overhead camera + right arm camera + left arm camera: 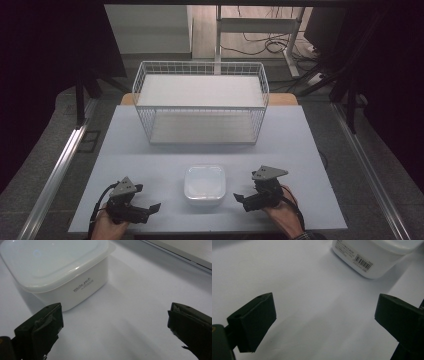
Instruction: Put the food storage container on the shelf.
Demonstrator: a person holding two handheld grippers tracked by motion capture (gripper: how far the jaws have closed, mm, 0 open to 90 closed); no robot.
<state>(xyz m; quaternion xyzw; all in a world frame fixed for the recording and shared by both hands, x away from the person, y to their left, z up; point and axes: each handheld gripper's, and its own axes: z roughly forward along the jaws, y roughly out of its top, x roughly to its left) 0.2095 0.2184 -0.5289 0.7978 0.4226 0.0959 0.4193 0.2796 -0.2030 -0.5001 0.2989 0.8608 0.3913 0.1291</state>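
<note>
I see my left gripper (150, 209) and right gripper (241, 199) both spread wide, grasping nothing. Between them, at lower centre, stands the white lidded box (203, 185). In the left gripper view the box (372, 255) is cut off at the top edge.

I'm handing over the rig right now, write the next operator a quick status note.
Left gripper: open, holding nothing, on the table left of the box.
Right gripper: open, holding nothing, right of the box.
White lidded box: near the table's front edge, between the grippers, lid on, untouched.
Wire basket: at the back of the table, nothing in it.
Done: nothing yet.
Left: probably grasp the box and move it towards the basket.
</note>
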